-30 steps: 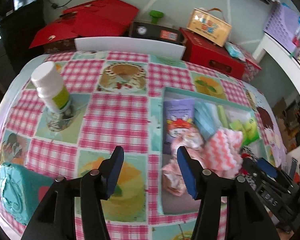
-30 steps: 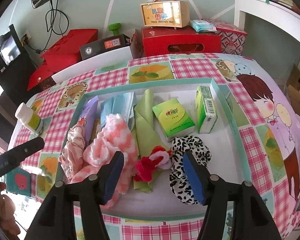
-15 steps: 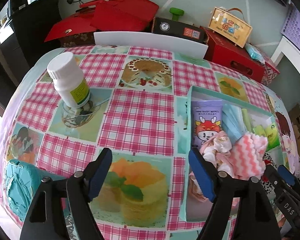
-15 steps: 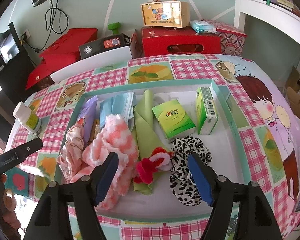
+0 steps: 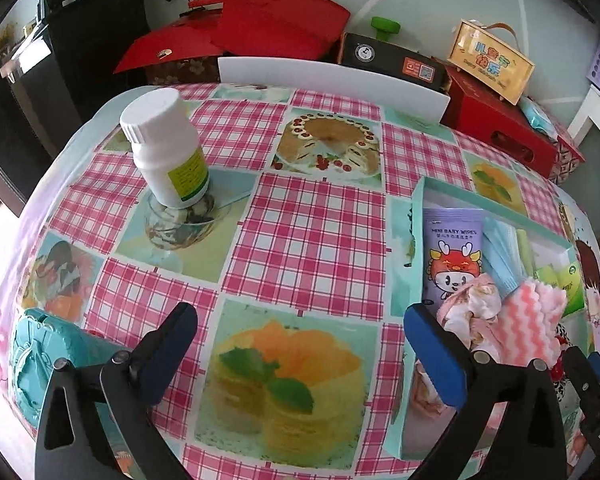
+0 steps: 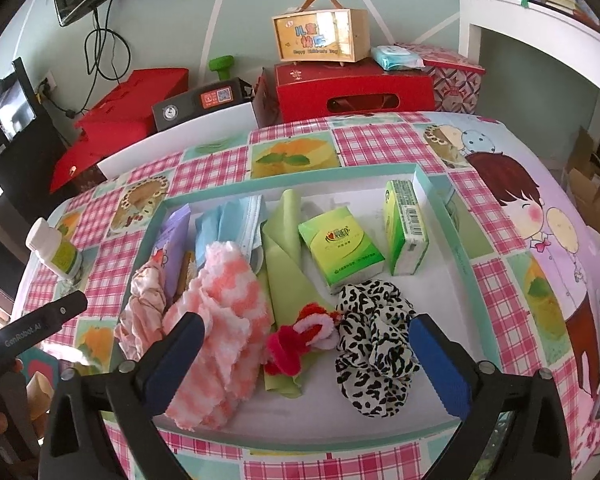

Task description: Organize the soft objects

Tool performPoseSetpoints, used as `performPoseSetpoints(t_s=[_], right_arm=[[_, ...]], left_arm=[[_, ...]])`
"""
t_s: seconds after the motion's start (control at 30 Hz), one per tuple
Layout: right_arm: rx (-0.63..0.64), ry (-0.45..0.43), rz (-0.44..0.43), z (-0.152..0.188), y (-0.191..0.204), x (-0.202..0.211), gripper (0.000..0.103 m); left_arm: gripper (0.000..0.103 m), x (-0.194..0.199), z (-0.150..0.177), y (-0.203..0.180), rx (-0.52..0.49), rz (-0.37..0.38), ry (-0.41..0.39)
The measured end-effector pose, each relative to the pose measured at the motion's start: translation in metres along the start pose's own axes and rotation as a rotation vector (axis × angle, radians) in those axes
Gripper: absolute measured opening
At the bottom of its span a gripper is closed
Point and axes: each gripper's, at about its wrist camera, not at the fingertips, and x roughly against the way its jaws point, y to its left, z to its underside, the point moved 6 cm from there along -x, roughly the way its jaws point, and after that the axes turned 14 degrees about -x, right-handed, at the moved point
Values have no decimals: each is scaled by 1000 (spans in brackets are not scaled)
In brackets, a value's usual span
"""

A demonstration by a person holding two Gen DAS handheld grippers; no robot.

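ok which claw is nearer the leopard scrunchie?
Right. The right claw hangs just above the leopard scrunchie, jaws opening around it; the left claw is over bare tablecloth outside the tray.

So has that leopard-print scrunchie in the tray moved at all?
No. The leopard-print scrunchie lies just in front of the green tissue pack, as before.

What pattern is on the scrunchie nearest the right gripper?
Black-and-white leopard print, on the scrunchie; clearest in the right wrist view.
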Motion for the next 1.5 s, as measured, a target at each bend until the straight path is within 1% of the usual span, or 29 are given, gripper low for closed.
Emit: performPoseSetpoints(t_s=[0.33,0.57,0.87,1.0,1.23,1.37,1.5], right_arm=[[20,14,2,3,4,-2,103],[21,18,10,4,4,-3,103],[39,13,23,5,10,2,103],[44,5,24,8,14,8,103],[81,24,29,30,20,15,103],[93,33,31,42,20,20,103],[98,42,33,53,17,27,103]], left_arm=[[103,-1,0,0,-2,-5,1],[103,0,-1,-2,-13,6,5],[103,18,-5,-7,-40,8,-25],[103,25,5,-13,-67,3,-33],[103,41,18,-17,-85,-4,-57],[103,49,31,-14,-86,-17,-60],[103,53,47,-10,-94,-16,-45]])
